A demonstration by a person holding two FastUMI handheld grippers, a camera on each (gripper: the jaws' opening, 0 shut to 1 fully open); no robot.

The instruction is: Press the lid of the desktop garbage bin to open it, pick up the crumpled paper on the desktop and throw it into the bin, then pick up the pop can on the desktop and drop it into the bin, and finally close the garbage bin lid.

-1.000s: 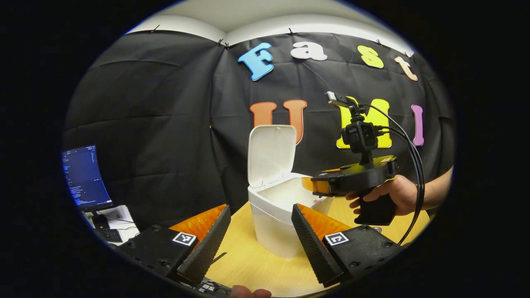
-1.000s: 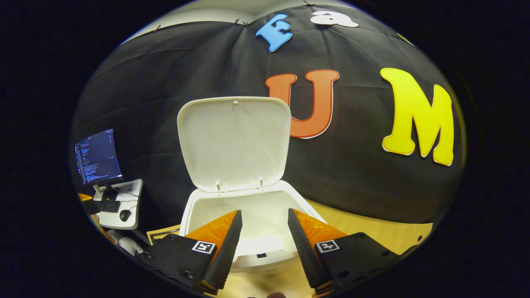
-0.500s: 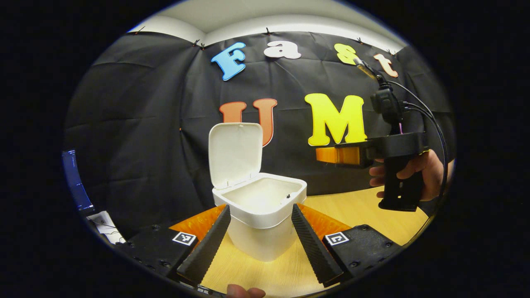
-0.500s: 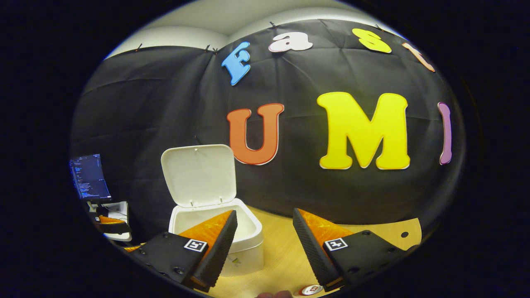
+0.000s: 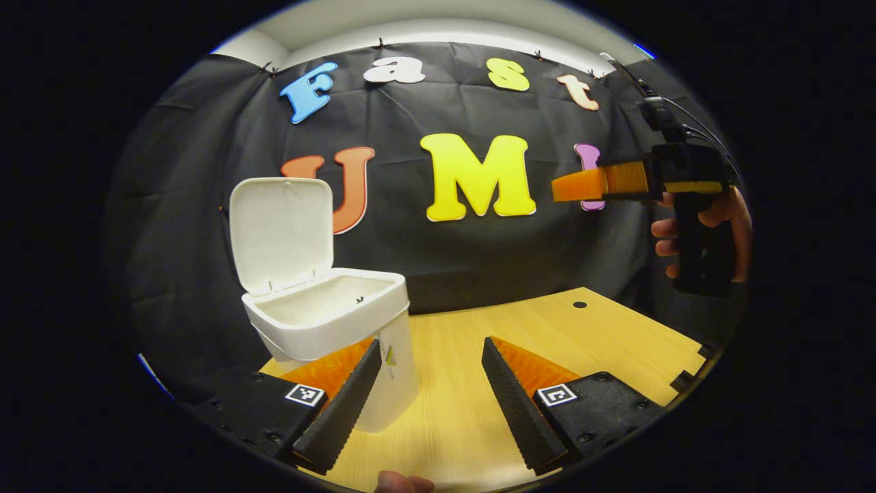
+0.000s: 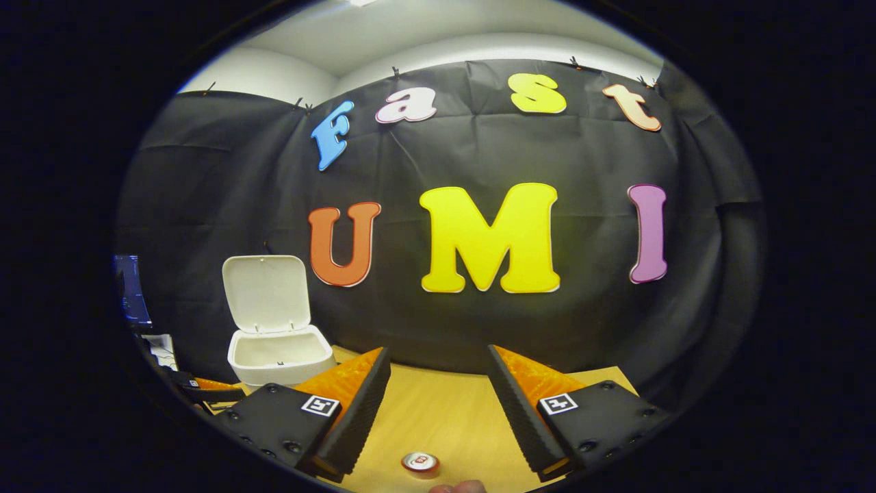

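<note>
the white garbage bin (image 5: 342, 329) stands on the wooden surface (image 5: 547, 329) with its lid (image 5: 282, 229) tipped up and back, and the left gripper (image 5: 428, 390) hangs just in front of it with its fingers released and nothing between them. the right gripper (image 6: 434, 404), well to the right of the bin, is also spread and empty, and the pop can (image 6: 419, 462) stands on the surface below its fingers, top showing.
</note>
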